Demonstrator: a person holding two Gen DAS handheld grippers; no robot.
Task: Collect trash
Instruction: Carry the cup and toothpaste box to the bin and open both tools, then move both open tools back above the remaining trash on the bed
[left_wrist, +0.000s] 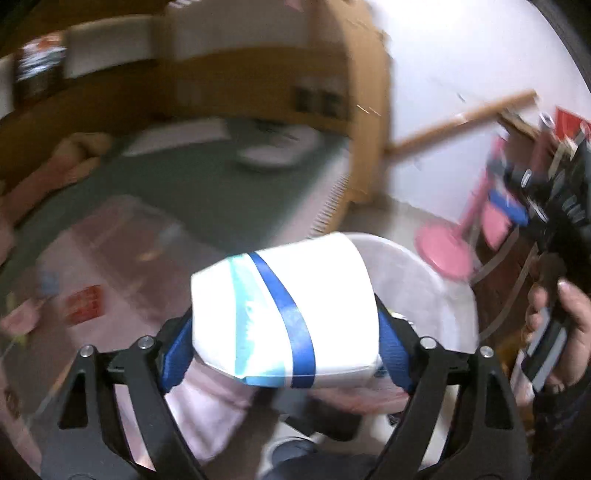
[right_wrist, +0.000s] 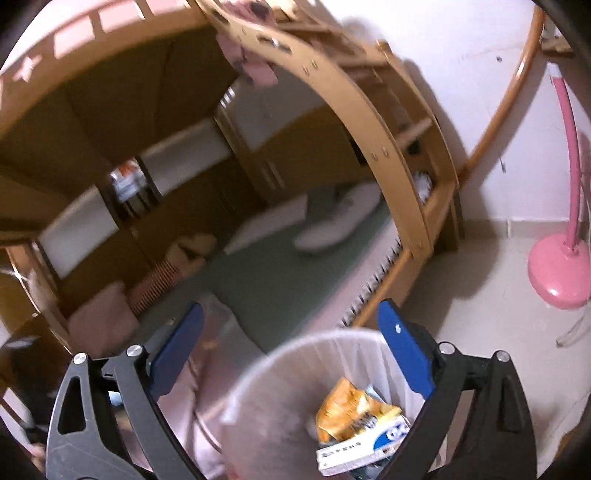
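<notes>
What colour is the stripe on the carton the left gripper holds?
Blue, with a teal band beside it, on the white carton; clearest in the left wrist view.

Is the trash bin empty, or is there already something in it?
Not empty. The right wrist view looks down into the lined bin: an orange wrapper and a white-and-blue carton lie inside.

A smooth white paper carton (left_wrist: 284, 317) with glossy blue tape bands. Translucent, crinkled plastic lines the trash bin (right_wrist: 266, 387), holding a shiny orange foil wrapper (right_wrist: 347, 410). Varnished wooden bed frame (right_wrist: 373, 122). Glossy pink plastic fan base (right_wrist: 557, 269).
</notes>
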